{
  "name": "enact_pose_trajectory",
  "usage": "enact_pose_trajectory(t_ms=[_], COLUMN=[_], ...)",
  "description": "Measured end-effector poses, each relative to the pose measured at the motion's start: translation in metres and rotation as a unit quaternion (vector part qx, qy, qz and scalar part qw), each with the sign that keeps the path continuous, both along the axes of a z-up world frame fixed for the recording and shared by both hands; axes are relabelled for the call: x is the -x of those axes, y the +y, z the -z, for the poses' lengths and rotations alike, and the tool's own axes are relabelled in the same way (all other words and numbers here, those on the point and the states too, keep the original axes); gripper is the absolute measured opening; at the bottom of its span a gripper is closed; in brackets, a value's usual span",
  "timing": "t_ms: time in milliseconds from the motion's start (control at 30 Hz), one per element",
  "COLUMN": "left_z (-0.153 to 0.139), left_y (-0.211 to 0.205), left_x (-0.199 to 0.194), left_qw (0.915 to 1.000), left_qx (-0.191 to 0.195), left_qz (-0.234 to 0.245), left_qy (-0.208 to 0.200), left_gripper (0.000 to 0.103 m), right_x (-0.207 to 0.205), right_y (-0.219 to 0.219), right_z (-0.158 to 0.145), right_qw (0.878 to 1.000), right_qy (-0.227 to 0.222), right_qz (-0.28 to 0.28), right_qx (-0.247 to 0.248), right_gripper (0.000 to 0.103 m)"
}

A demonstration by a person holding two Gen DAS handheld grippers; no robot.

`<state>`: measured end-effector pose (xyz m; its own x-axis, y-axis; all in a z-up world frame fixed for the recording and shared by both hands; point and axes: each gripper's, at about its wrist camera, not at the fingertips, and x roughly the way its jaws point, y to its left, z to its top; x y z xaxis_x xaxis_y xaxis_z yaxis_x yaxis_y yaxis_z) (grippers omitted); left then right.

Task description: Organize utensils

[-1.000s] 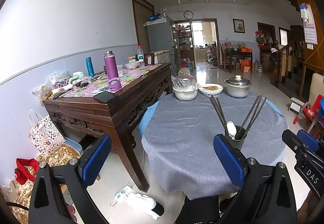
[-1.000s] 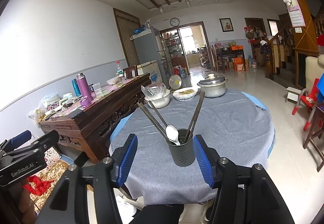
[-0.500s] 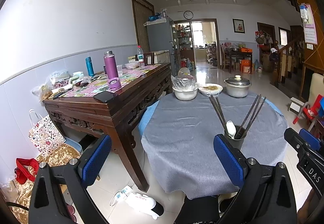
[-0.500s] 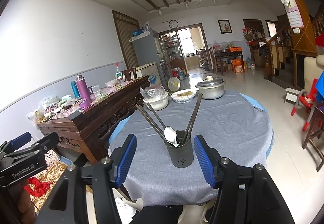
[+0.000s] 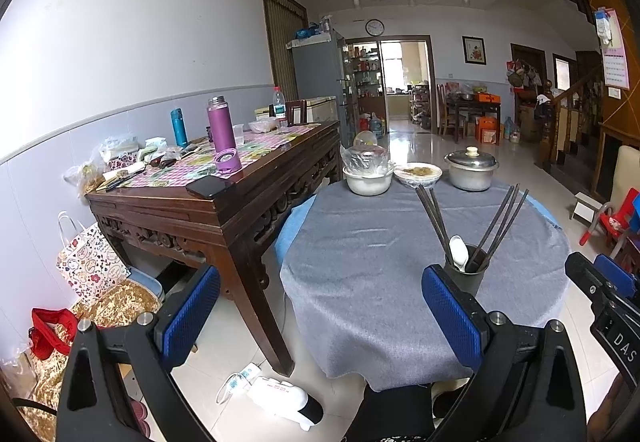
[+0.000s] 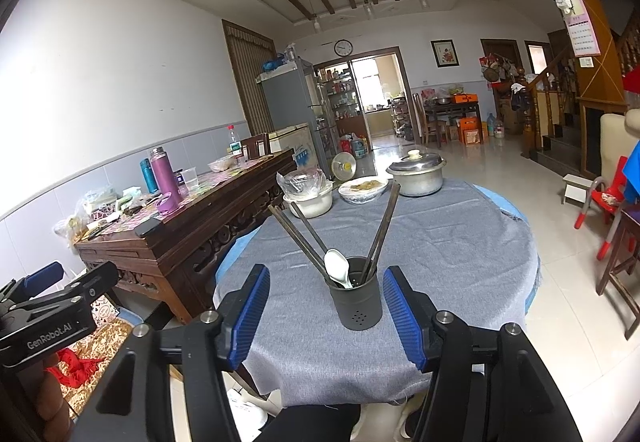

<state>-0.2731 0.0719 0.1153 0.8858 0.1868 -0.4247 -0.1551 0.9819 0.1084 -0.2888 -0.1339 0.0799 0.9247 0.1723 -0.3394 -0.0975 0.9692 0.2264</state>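
A dark grey utensil cup (image 6: 357, 300) stands near the front edge of the round table (image 6: 460, 254) with a grey cloth. Several dark chopsticks (image 6: 382, 228) and a white spoon (image 6: 337, 268) lean out of it. My right gripper (image 6: 326, 316) is open, its blue pads on either side of the cup but nearer to me, touching nothing. The cup (image 5: 466, 276) shows in the left wrist view just behind my right pad. My left gripper (image 5: 320, 316) is open and empty, held over the table's left front edge.
At the table's far side stand a white bowl under plastic (image 6: 310, 198), a dish of food (image 6: 363, 189) and a lidded metal pot (image 6: 417, 172). A dark wooden side table (image 5: 224, 194) with bottles stands left. Bags (image 5: 90, 262) lie on the floor; red chairs (image 6: 600, 202) at the right.
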Motion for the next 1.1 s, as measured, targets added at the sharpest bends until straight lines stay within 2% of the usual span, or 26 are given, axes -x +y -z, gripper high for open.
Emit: enact_pose_trajectory(t_ms=[867,1100], left_z=[0.0050,0.0063], left_y=[0.0040,0.0056], left_x=[-0.0026,-0.0031], left_qw=[0.9999,0.9998], left_qx=[0.014,0.017], left_qz=[0.002,0.005], left_qy=[0.007,0.010], left_gripper=[0.100,0.100], right_x=[0.0031,0.0004], right_y=[-0.0014,0.0026], right_z=[0.0015,-0.0019], right_qw=[1.000,0.999], right_qy=[0.001,-0.008], right_qz=[0.005,0.015], right_qx=[0.008,0.032], right_gripper=[0.063,0.063])
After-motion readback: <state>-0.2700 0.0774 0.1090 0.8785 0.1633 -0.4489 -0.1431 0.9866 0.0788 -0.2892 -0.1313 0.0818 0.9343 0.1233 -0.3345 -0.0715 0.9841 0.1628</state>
